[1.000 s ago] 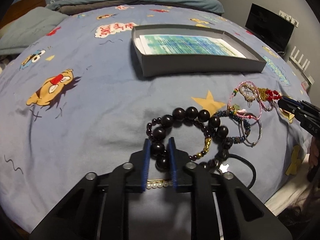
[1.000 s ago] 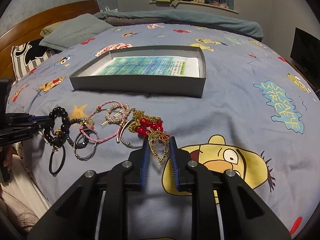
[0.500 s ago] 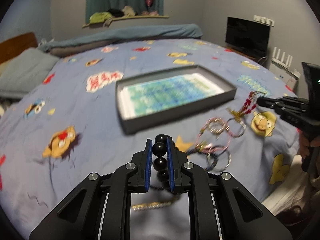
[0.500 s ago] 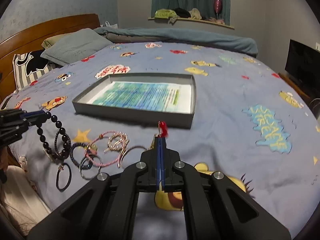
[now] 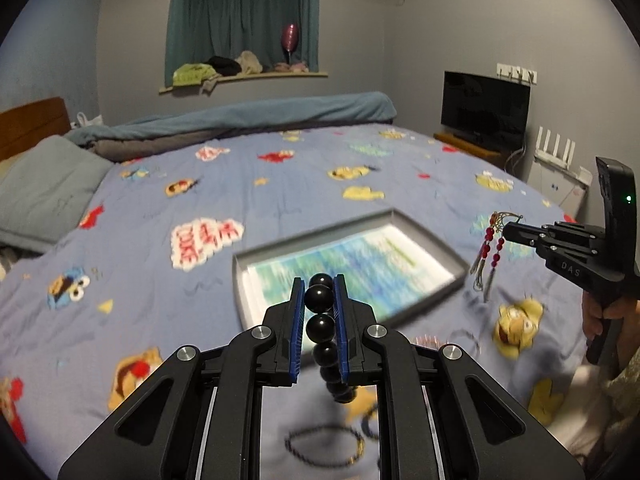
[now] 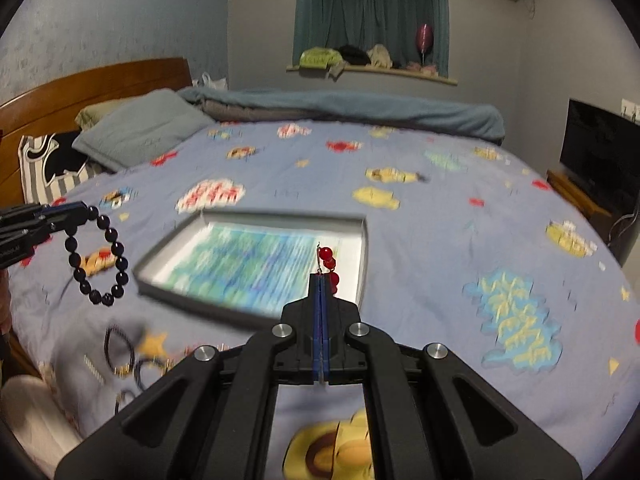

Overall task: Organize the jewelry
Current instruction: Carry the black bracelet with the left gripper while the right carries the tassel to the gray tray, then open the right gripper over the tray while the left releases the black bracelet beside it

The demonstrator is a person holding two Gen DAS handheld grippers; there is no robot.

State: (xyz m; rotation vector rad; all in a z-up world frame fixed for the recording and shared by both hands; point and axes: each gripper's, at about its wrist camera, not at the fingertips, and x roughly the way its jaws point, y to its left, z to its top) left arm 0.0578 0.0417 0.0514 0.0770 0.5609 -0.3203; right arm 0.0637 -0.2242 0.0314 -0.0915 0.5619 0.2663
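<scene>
My left gripper is shut on a bracelet of large black beads, which hangs as a loop below its tip in the right wrist view. My right gripper is shut on a gold ornament with red beads; from the left wrist view that ornament dangles from its tip in the air. A shallow grey tray with a blue-green printed sheet lies on the bed ahead of both grippers. More jewelry stays on the bedspread at the near left.
The cartoon-print blue bedspread covers the bed. Pillows and a wooden headboard are at the left, a rolled blanket at the far side. A television stands at the right. A person's hand holds the right tool.
Both grippers rose off the bedspread, the left lifting the black bead bracelet, the right closing on the red-beaded ornament and lifting it. The view tipped up toward the far wall.
</scene>
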